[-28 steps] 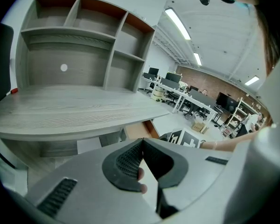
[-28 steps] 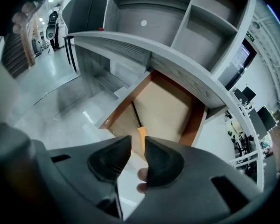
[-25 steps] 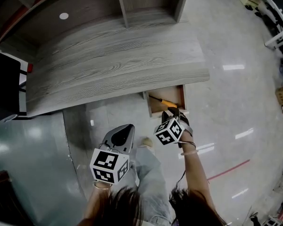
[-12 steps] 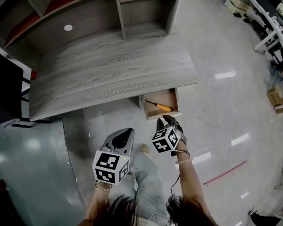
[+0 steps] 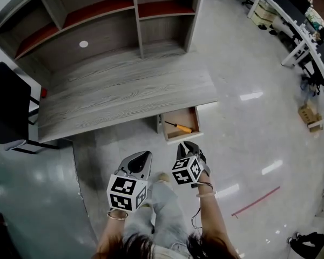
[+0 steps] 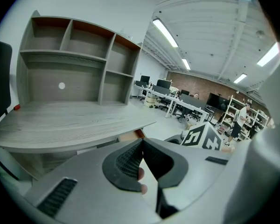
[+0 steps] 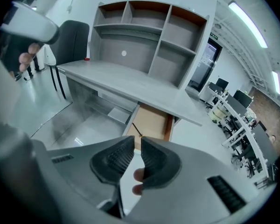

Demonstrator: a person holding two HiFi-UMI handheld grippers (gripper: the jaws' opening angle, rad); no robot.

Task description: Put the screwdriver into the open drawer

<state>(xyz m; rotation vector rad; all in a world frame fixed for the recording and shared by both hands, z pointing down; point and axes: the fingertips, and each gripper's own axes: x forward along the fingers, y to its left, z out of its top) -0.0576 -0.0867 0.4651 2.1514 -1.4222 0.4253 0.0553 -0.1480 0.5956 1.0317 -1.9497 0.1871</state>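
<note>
R gripper [image 5: 187,145] has backed off toward lower centre, jaws a slit apart & empty, L gripper [image 5: 142,156] pinched closed on nothing; screwdriver [image 5: 178,127] lies in drawer [image 5: 184,116], so task prob. done.

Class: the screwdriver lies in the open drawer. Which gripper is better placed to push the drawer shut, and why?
Right. The right gripper sits just in front of the drawer, pointing at it, empty. The left gripper hangs off to the side, facing the desk edge.
</note>
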